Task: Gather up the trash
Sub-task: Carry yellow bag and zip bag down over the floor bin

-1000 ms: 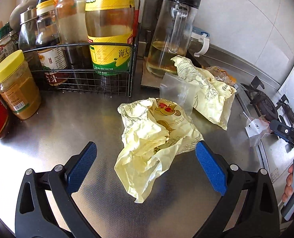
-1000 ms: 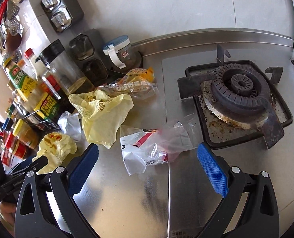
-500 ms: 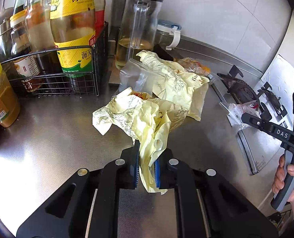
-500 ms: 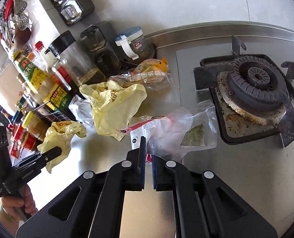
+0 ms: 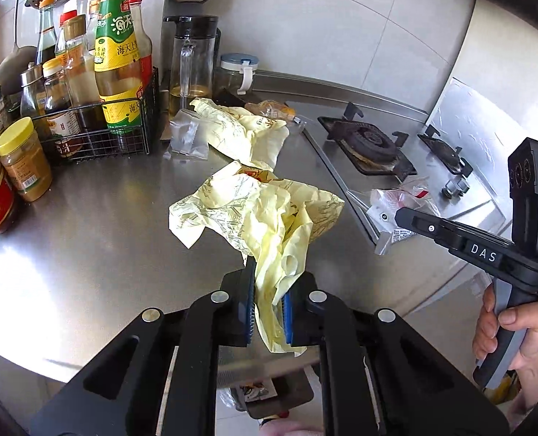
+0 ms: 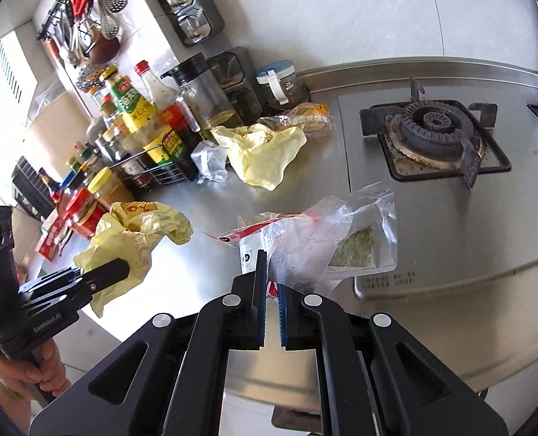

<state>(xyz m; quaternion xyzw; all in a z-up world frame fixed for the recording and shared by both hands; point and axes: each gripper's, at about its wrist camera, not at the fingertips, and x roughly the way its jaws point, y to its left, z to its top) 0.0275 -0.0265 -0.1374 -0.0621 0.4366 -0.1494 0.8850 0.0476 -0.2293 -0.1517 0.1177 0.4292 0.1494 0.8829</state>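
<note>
My left gripper [image 5: 269,298] is shut on a crumpled yellow paper wrapper [image 5: 265,214], lifted off the steel counter [image 5: 87,247] near its front edge. From the right wrist view, the same wrapper [image 6: 134,232] hangs from the left gripper [image 6: 120,272]. My right gripper [image 6: 270,283] is shut on a clear plastic bag [image 6: 320,232] with a red strip and green crumbs inside, raised beside the stove. That bag [image 5: 396,203] also shows in the left wrist view. A second yellow wrapper [image 5: 240,134] and a small clear bag [image 5: 187,136] lie further back.
A wire rack of sauce bottles [image 5: 105,101], jars [image 5: 24,158], a glass oil jug [image 5: 192,61] and a lidded jar [image 5: 238,72] line the back left. A snack packet [image 6: 301,118] lies by them. Gas burners [image 6: 436,130] sit on the right. Hands [image 5: 512,330] hold both tools.
Both grippers went from wide open to shut, the left on the yellow wrapper, the right on the plastic bag. Both then pulled back toward the counter's front edge and rose with their loads.
</note>
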